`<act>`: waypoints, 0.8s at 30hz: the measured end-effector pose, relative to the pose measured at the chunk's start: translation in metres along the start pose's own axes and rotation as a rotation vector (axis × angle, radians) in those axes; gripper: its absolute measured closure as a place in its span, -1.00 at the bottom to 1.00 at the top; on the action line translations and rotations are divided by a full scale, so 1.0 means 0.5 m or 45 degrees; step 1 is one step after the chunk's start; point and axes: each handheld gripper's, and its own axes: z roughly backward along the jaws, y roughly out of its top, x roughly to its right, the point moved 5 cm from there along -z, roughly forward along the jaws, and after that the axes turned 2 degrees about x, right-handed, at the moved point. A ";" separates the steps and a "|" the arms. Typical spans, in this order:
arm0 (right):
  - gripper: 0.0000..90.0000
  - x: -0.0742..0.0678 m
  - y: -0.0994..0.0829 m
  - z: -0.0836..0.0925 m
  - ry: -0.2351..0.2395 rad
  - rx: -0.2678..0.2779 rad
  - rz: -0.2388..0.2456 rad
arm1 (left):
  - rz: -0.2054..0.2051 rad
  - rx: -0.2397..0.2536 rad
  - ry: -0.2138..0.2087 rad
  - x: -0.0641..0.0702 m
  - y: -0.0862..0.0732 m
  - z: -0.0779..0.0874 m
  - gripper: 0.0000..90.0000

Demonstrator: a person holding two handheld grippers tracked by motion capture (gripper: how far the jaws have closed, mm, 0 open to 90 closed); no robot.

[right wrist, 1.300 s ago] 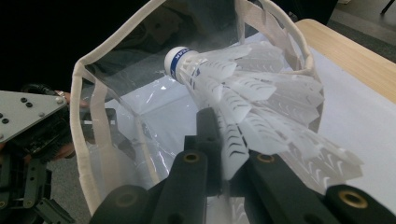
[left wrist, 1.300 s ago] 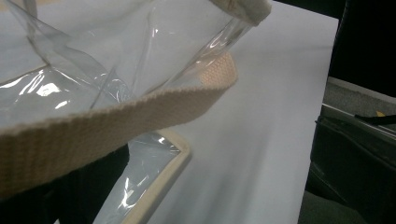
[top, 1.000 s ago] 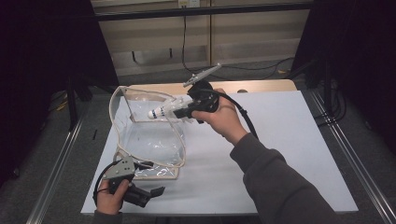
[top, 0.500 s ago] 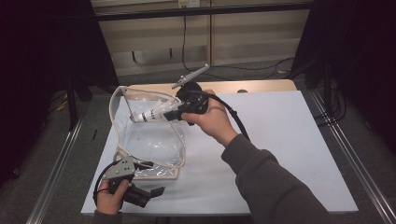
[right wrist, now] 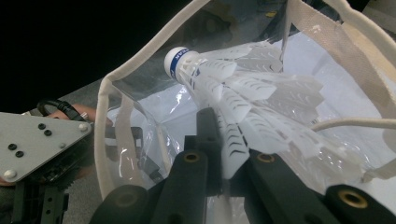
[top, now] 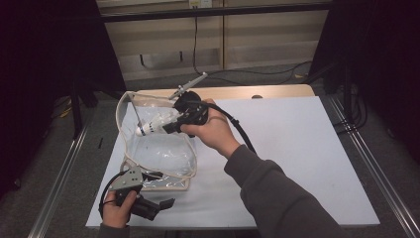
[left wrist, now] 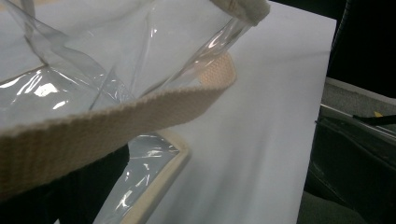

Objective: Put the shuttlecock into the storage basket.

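Right gripper [right wrist: 219,154]: jaws clamped on shuttlecock [right wrist: 243,88], held over open mouth of clear bag [top: 163,153]. Left gripper [top: 148,206]: beside bag's strap [left wrist: 116,121]; jaw state unclear.

- The clear plastic bag [top: 163,153] has glossy, crinkled film walls that catch bright glints.
- The cream woven cloth trim [left wrist: 107,121] along the bag's edges and handle looks coarse and matt, its ribbed weave plain in the left gripper view.
- The white feathered shuttlecock [right wrist: 243,98] has a smooth rounded cap with a blue band; its vanes look matt and finely ribbed.
- The right gripper [right wrist: 224,154] has matt black plastic jaws with dull brass-coloured insets.
- The grey three-cornered metal plate [right wrist: 37,135] on the left gripper [top: 148,208] is smooth and matt.
- The white table top [top: 297,148] looks smooth and matt, with a pale wood edge at the far side.
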 end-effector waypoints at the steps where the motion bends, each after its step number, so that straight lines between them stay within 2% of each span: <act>1: 0.96 0.000 0.000 -0.003 0.005 0.001 -0.002 | 0.000 0.002 0.000 0.000 0.000 0.000 -0.90; 24: 0.96 -0.005 -0.005 -0.043 0.009 -0.024 -0.005 | -0.001 0.005 0.003 0.000 -0.001 0.000 -0.90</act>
